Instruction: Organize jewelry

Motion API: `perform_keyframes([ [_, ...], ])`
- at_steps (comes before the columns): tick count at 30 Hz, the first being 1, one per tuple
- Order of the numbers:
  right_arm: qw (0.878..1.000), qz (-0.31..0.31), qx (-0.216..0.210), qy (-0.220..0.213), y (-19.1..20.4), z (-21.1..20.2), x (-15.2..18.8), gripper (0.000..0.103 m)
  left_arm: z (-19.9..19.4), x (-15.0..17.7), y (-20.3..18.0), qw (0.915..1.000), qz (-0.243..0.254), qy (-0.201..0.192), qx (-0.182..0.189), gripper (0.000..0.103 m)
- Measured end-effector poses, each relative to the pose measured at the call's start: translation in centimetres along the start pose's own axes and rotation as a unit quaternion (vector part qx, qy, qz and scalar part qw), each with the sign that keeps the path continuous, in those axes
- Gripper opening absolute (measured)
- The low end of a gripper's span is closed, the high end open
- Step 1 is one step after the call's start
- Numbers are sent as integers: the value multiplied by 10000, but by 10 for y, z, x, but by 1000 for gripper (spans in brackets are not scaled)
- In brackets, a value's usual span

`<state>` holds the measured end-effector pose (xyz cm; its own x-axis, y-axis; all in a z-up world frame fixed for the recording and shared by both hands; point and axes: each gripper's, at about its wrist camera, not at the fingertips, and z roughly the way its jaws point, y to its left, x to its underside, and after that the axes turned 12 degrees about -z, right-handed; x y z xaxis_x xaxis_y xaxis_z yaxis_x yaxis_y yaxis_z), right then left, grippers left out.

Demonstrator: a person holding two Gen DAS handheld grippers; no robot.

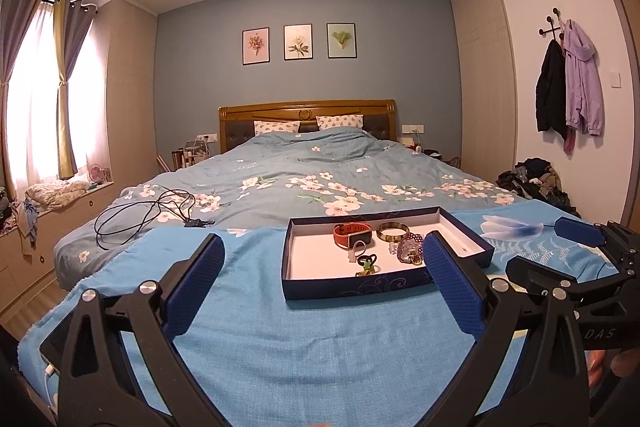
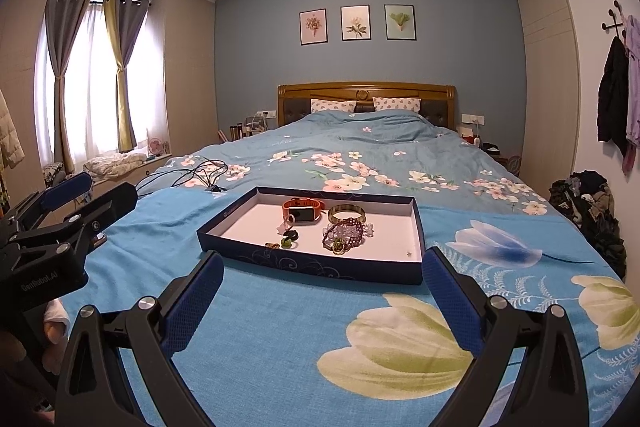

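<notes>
A shallow dark blue box lid [image 1: 356, 289] [image 2: 312, 263] with a white inside lies on a blue towel at the foot of the bed. In it lie an orange smartwatch [image 1: 352, 233] [image 2: 303, 209], a brass bangle [image 1: 393, 231] [image 2: 346, 214], a heap of purple bead bracelets [image 1: 410, 251] [image 2: 346, 231], a dark ring [image 1: 367, 259] [image 2: 289, 235] and small charms. My left gripper [image 1: 322, 281] hovers open just short of the lid. To its right, my right gripper [image 2: 322, 293] [image 1: 556, 247] is also open, with nothing between its fingers.
A tangle of black cable [image 1: 148, 217] [image 2: 196, 175] lies on the flowered duvet left of the towel. Clothes are piled on the floor at the right [image 1: 536, 179] [image 2: 588, 203]. Coats hang on wall hooks [image 1: 568, 83]. A window bench with bedding runs along the left wall [image 1: 60, 193].
</notes>
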<state>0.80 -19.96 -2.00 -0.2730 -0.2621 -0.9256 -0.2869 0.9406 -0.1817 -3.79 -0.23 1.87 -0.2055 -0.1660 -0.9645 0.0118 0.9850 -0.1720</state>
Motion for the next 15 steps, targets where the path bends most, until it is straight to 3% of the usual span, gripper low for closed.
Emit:
perform_keyframes([
  [15, 10000, -6, 10, -72, 0, -2, -1, 96, -5, 1, -2, 10000, 7, -62, -21, 98],
])
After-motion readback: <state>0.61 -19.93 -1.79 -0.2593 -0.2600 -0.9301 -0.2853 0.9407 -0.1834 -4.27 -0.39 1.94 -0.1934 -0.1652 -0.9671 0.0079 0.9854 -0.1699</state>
